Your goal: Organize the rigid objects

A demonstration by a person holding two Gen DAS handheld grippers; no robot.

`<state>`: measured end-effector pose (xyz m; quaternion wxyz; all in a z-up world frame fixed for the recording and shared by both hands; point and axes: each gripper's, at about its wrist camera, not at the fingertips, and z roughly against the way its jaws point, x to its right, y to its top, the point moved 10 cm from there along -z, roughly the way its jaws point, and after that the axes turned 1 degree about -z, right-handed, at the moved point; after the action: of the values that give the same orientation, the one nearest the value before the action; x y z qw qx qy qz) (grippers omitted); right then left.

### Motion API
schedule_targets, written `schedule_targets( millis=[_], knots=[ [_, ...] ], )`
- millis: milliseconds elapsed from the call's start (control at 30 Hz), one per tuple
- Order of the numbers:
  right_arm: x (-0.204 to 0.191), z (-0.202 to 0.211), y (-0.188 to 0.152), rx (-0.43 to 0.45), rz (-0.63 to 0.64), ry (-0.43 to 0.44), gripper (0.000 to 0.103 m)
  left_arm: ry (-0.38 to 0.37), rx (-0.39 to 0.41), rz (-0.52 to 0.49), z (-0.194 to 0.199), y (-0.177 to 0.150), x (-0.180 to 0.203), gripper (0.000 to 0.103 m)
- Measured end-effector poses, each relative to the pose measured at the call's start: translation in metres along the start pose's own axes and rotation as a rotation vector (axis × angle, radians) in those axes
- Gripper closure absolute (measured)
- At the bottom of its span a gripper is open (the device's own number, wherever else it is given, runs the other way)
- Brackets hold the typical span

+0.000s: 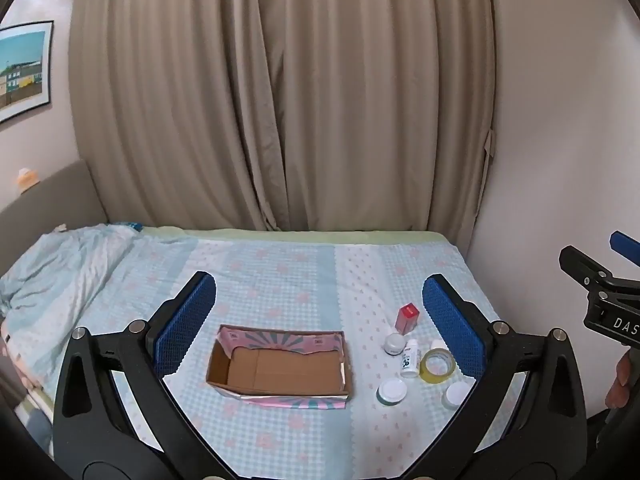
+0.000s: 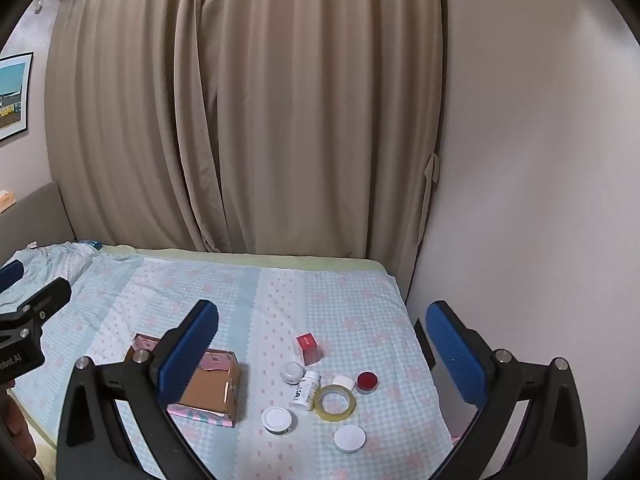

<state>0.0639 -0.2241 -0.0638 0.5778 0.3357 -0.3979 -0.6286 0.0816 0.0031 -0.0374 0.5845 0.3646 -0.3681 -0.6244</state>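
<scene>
An open, empty cardboard box [image 1: 280, 368] lies on the bed; it also shows in the right wrist view [image 2: 212, 392]. To its right lie several small items: a red box [image 2: 308, 348], a small white jar [image 2: 294, 373], a white bottle [image 2: 306, 391] on its side, a tape roll [image 2: 335, 402], a red-lidded jar [image 2: 367, 382], two white-lidded jars [image 2: 277, 420] [image 2: 350, 439] and a white piece [image 2: 343, 381]. My left gripper [image 1: 320, 312] is open above the box. My right gripper [image 2: 322, 340] is open above the items.
The bed [image 1: 280, 272] has a blue checked sheet with a crumpled blanket [image 1: 60, 268] at the left. Beige curtains [image 1: 280, 100] hang behind it. A wall [image 2: 540, 200] runs close along the bed's right edge.
</scene>
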Motion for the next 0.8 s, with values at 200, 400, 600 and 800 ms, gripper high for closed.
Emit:
schedule_targets(
  millis=[200,400,600,800],
  knots=[
    [-0.0006,-0.0021,0.0022,0.003,0.003,-0.001,0.0,0.003,0.004,0.013,0.0007,0.0016,-0.0013,0.0],
    [-0.001,-0.0042,-0.0001,0.005,0.003,0.006,0.0,0.012,0.01,0.014,0.0002,0.0007,-0.0014,0.0],
    [-0.0017,-0.0056,0.0021,0.012,0.006,0.008,0.0,0.012,0.011,0.018,-0.0005,0.0012,-0.0014,0.0],
    [-0.0016,-0.0062,-0.0021,0.016,0.016,0.001,0.0,0.006,0.014,0.021,-0.0009,0.0029,-0.0014,0.0]
  ],
)
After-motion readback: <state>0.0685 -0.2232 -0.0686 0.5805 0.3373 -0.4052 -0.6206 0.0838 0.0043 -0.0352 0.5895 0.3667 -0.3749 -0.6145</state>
